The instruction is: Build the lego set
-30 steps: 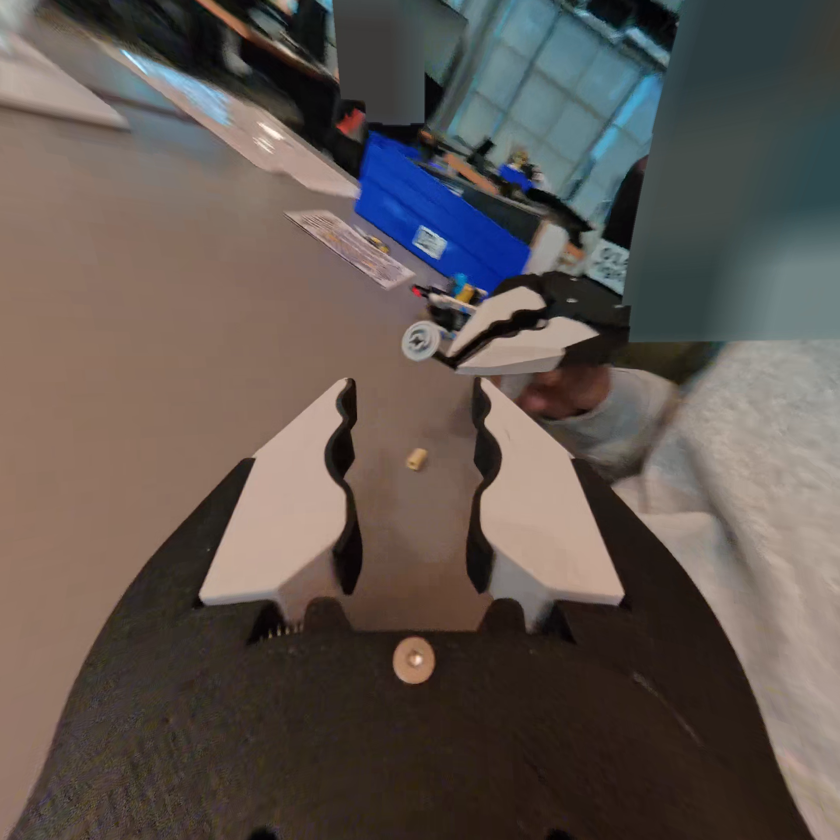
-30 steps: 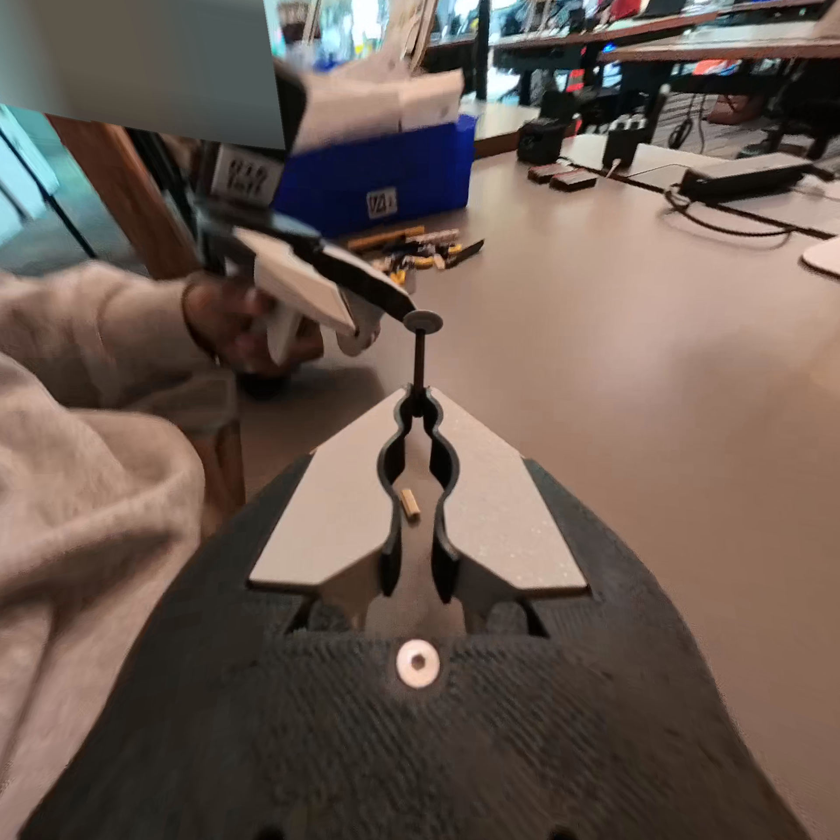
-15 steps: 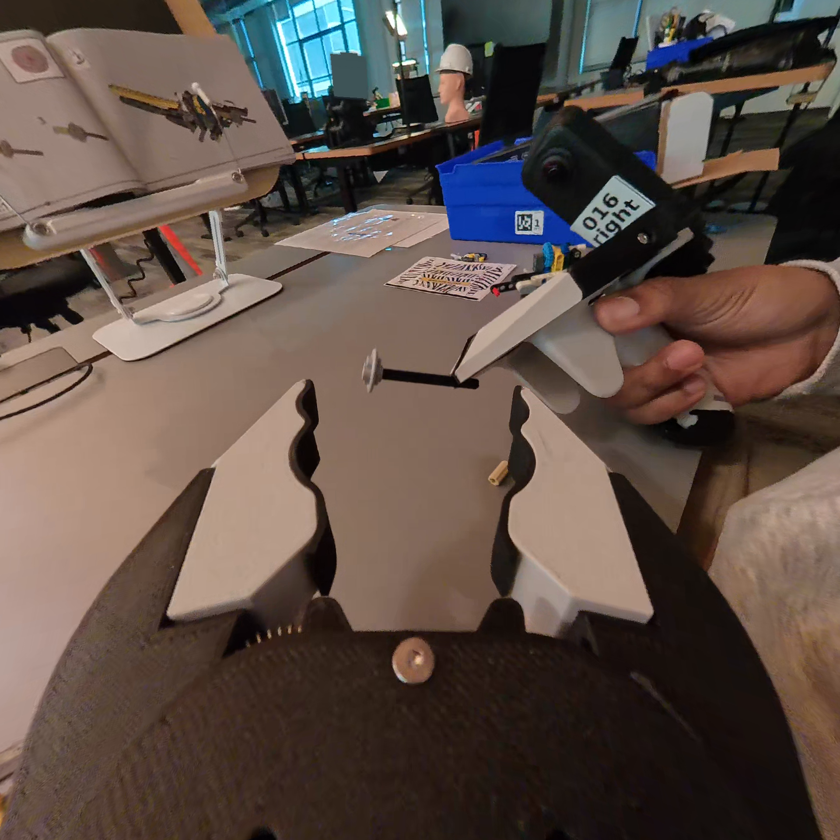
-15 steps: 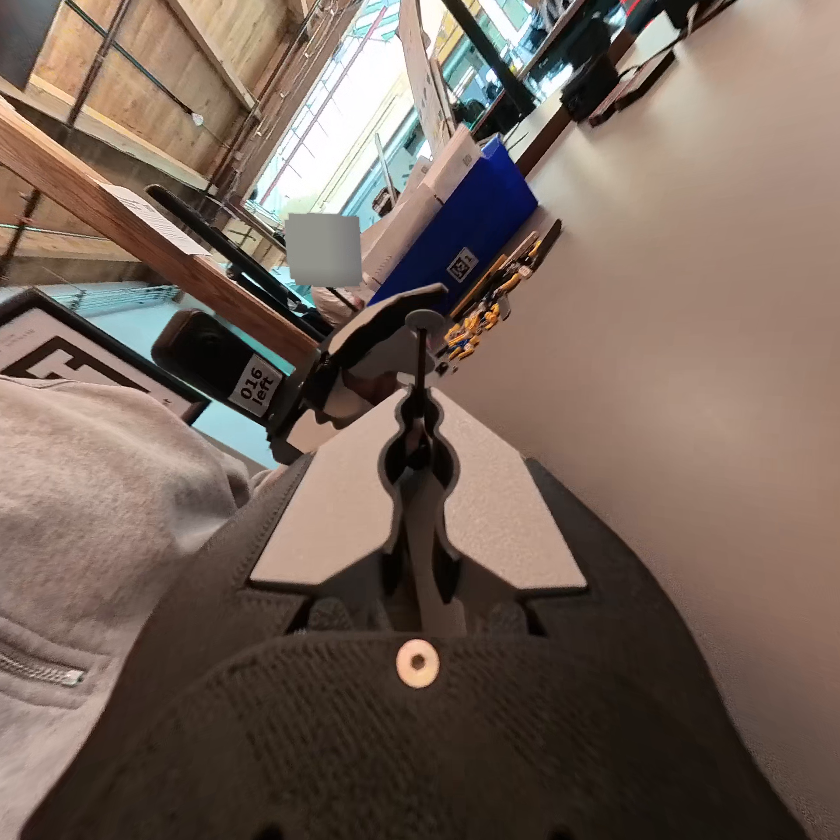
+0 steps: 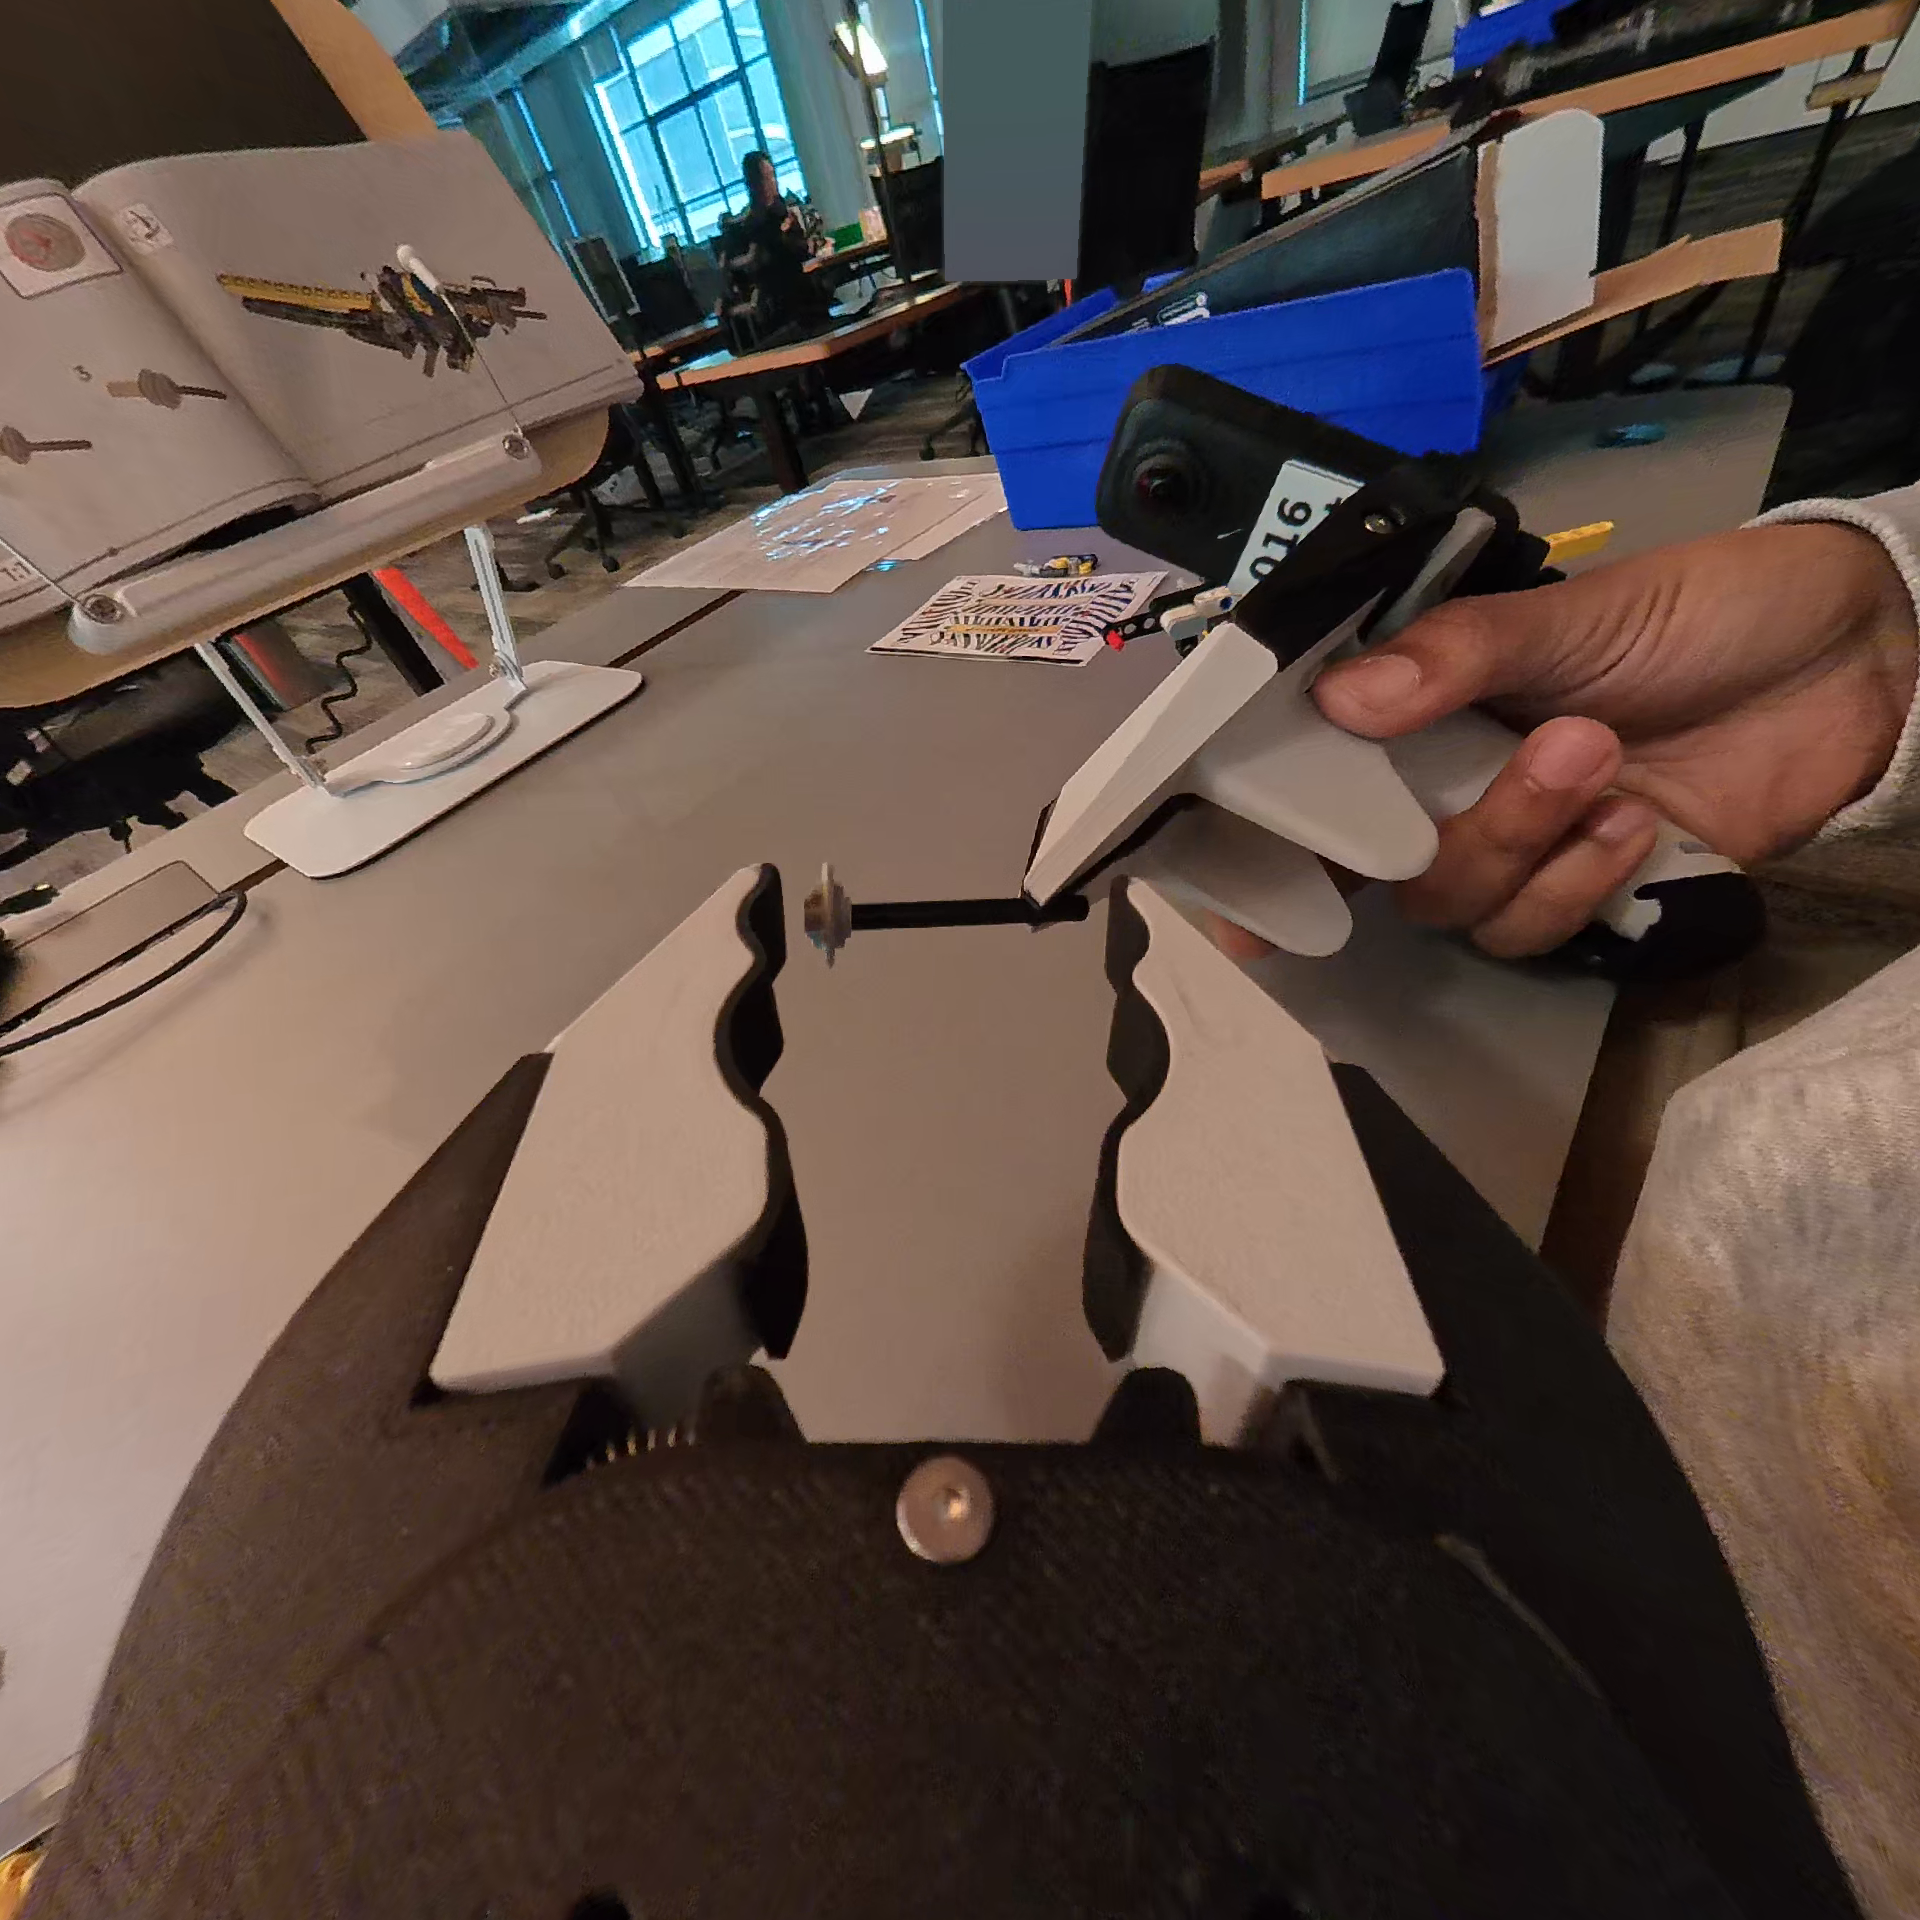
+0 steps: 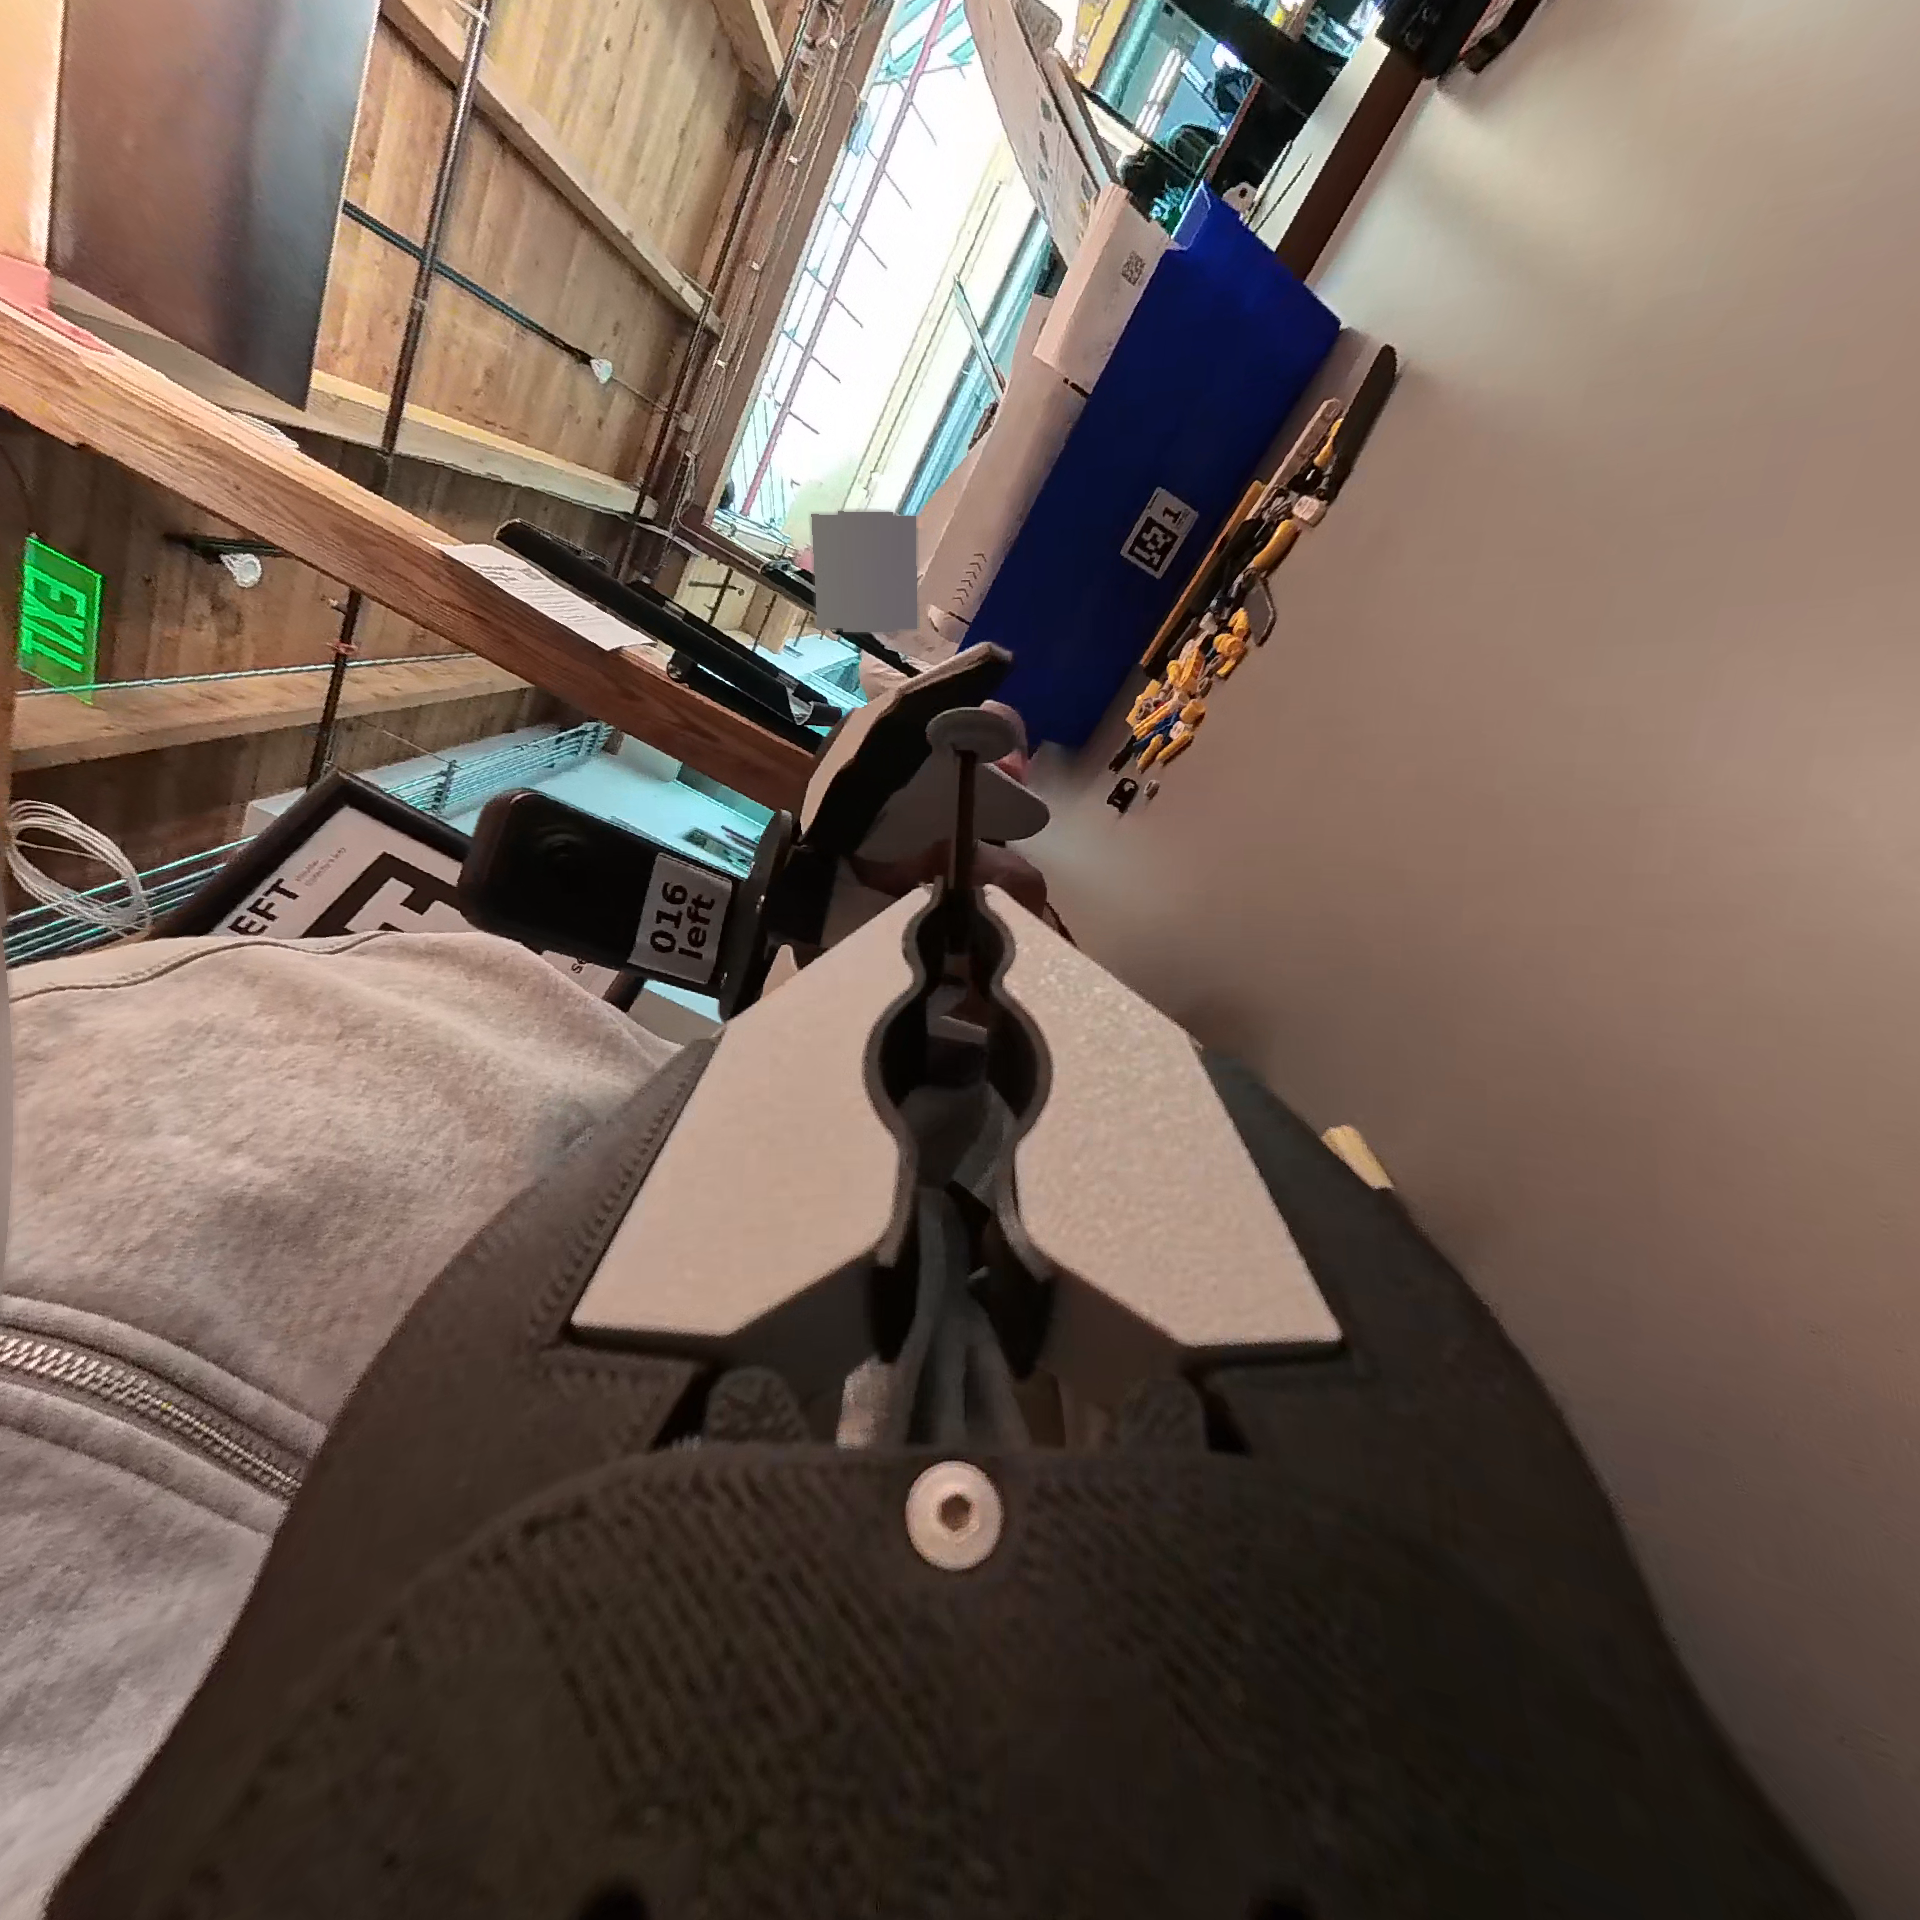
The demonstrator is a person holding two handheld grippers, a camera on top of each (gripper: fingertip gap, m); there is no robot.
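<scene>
My right gripper (image 6: 956, 899) is shut on a thin black axle (image 6: 966, 810) that carries a grey disc (image 6: 971, 727) at its far end. In the left wrist view the right gripper (image 5: 1044, 883) comes in from the right, held by a hand, with the axle (image 5: 935, 912) level above the grey table (image 5: 312, 1091). My left gripper (image 5: 940, 914) is open and empty; the axle spans the gap between its fingertips, with the disc (image 5: 828, 914) just off the left fingertip. A small tan piece (image 6: 1351, 1148) lies on the table beside my right gripper.
An open instruction booklet (image 5: 291, 343) stands on a white holder at the back left. A blue bin (image 5: 1247, 416) stands at the back, also in the right wrist view (image 6: 1164, 468), with loose yellow and black pieces (image 6: 1226, 623) beside it. A sticker sheet (image 5: 1018, 618) lies in front. The tips of both grippers are at nearly the same place.
My left gripper has swung round and closed in, so the axle now lies across its open fingertips. The right gripper has rolled onto its side, still holding the axle.
</scene>
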